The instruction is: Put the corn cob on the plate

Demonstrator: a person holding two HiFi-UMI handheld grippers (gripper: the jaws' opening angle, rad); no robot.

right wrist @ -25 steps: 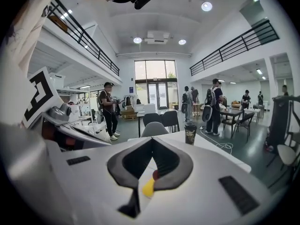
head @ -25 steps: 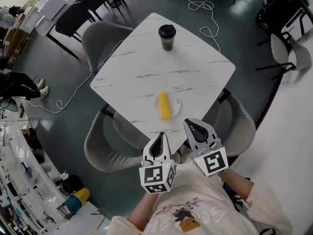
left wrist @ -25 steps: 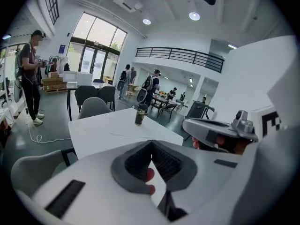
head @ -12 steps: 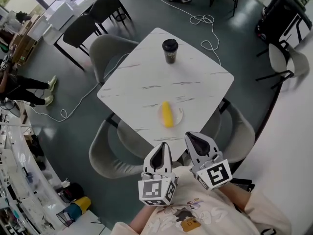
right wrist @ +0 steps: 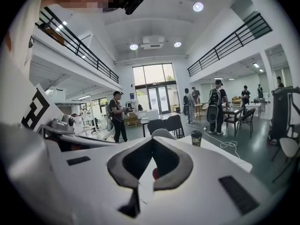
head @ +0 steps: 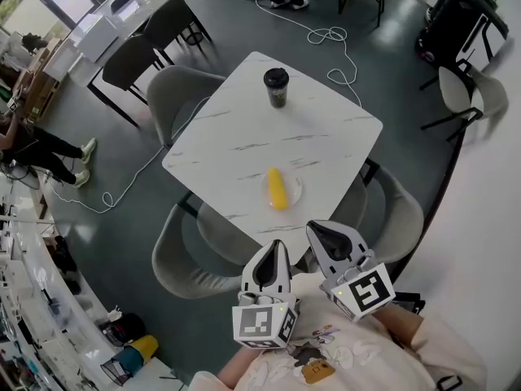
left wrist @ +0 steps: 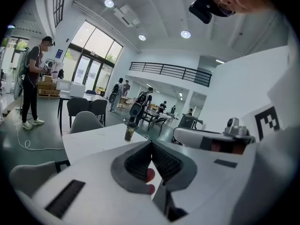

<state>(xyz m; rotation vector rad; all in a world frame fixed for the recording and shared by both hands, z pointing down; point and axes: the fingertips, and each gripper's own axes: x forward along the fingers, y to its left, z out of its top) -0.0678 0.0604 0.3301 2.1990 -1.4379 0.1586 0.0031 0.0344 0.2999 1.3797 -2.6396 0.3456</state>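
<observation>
The yellow corn cob lies on the small white plate near the front edge of the white marble table. Both grippers hang in the air on my side of that edge, close to my chest and apart from the corn. My left gripper is shut with nothing in it; in the left gripper view its jaws meet tip to tip. Beside it, my right gripper is also shut and empty, its tips touching. Neither gripper view shows the corn or the plate.
A black lidded cup stands at the table's far side and also shows as the cup and the cup. Grey chairs ring the table. A white cable lies on the floor. People stand far off.
Both grippers have risen and drawn back from the table edge toward my chest. The corn cob has stayed on the plate.
</observation>
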